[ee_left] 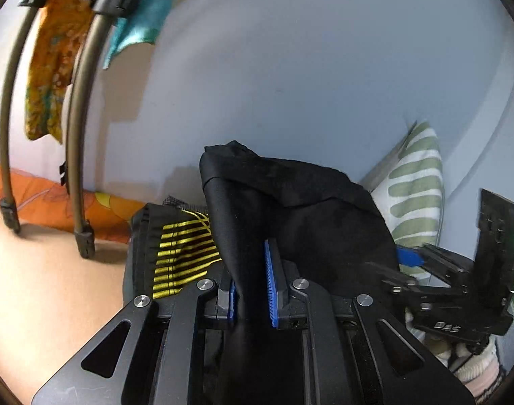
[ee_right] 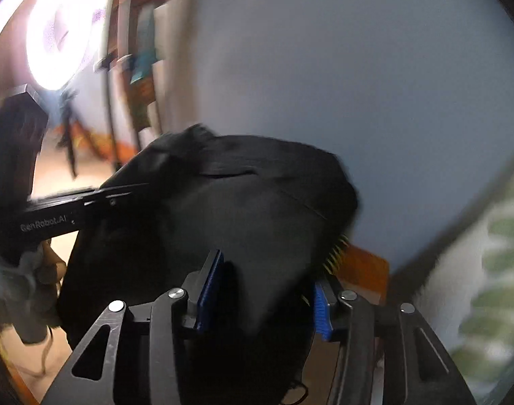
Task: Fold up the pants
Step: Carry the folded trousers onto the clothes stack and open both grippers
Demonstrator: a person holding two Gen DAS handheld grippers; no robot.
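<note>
Left wrist view: left gripper (ee_left: 251, 283) pinches a fold of the black pants (ee_left: 290, 209), which hide much of the yellow-striped garment (ee_left: 182, 256) behind. Right wrist view, blurred: right gripper (ee_right: 262, 298) stands parted, pants draped between its blue pads (ee_right: 209, 287), contact unclear.

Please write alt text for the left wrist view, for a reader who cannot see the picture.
The left gripper is shut on a fold of the black pants, which rise in a heap before a pale blue wall. A metal rack with hanging cloths stands at left; a leaf-print pillow and the right gripper are at right.
</note>
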